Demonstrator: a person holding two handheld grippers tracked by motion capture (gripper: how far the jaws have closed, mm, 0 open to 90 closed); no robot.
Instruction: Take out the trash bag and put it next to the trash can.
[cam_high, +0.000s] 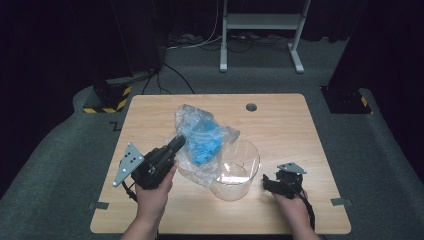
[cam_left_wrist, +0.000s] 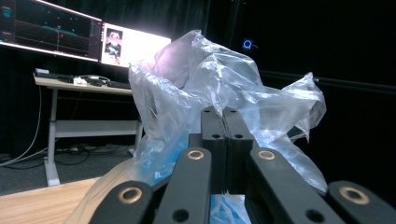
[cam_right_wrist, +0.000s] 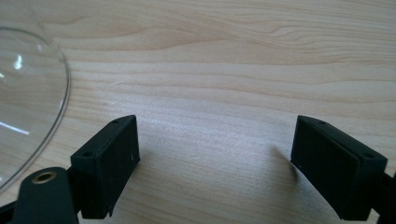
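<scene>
My left gripper (cam_high: 178, 142) was clamped on the bag (cam_high: 202, 137) beside the bowl (cam_high: 237, 171), right gripper (cam_right_wrist: 215, 163) wide open and empty, so I figured thin plastic could slip.

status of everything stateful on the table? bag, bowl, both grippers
plastic bag: crumpled, blue contents inside, pinched and lifted at one edge, draped against the bowl
clear bowl: upright on the table, empty as far as visible
left gripper: shut on the plastic bag
right gripper: open, nothing between the jaws, low over bare wooden table beside the bowl
</scene>
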